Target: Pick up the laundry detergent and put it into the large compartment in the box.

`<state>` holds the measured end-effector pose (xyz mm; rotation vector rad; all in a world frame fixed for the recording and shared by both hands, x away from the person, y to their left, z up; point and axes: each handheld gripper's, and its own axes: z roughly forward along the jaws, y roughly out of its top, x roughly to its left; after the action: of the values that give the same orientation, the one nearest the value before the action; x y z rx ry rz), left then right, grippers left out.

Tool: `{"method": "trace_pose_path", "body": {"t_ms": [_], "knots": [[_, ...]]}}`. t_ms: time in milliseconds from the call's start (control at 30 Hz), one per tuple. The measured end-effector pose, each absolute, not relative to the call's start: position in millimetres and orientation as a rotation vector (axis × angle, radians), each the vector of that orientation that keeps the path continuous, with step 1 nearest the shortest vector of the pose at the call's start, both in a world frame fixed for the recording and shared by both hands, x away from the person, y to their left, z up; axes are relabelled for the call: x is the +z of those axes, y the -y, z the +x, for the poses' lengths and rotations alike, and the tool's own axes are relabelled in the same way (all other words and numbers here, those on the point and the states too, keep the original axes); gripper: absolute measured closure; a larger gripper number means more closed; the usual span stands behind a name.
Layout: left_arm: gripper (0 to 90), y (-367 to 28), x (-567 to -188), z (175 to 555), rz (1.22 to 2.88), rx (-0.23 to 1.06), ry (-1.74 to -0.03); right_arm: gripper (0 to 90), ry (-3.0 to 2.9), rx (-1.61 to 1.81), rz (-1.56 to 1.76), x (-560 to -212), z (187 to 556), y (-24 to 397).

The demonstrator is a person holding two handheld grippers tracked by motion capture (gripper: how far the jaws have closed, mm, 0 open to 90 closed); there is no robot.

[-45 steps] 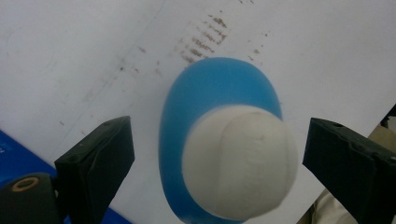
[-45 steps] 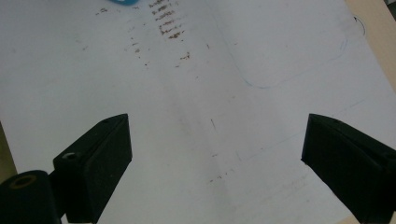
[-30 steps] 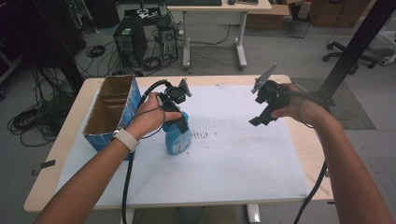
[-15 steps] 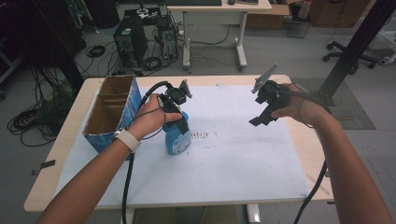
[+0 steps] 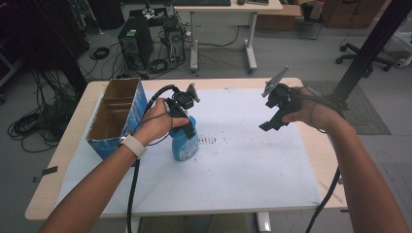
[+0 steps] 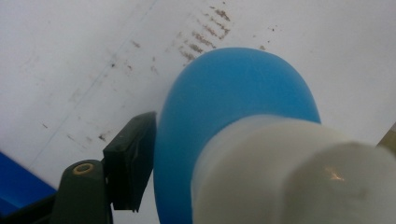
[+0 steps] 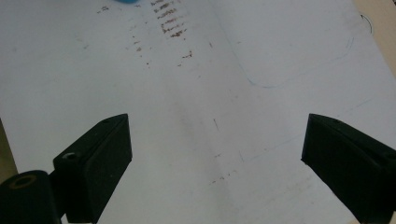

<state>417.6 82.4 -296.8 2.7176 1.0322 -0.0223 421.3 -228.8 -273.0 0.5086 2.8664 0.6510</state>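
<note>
1. Left gripper (image 5: 188, 127) sits left of centre in the high view, over the top of the blue bottle (image 5: 184, 143). Its jaws have just been closing, with the bottle between them.
2. In the left gripper view, the one visible black pad at lower left sits against the bottle's blue shoulder (image 6: 233, 107), and the white cap (image 6: 299, 172) fills the lower right. The other jaw is hidden behind the cap. I read this as gripping the bottle near the neck.
3. The bottle stands upright on the white sheet (image 5: 243, 170) covering the worktop (image 5: 53, 189), just right of the open cardboard box (image 5: 116, 116). It looks not yet lifted.
4. Right gripper (image 5: 270, 121) hovers right of centre in the high view, well apart from the bottle. Its jaws are spread wide with nothing between them; below is bare sheet with brown smudges (image 7: 170, 21).
5. Progress: grasp looks made. Lifting and placing the bottle are still to do; the box is a likely target, but that's a guess.
</note>
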Motion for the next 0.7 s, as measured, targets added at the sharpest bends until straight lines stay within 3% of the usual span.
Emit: {"method": "trace_pose_path", "body": {"t_ms": [300, 700], "knots": [[36.4, -81.0, -295.1, 415.8, 2.717, -0.010, -1.027, 8.6, -2.864, 0.652, 0.514, -272.8, 420.0, 230.1], [37.0, -80.8, -293.6, 415.0, 2.712, 0.005, -1.037, 8.6, -2.860, 0.655, 0.511, -271.2, 418.1, 230.1]]}}
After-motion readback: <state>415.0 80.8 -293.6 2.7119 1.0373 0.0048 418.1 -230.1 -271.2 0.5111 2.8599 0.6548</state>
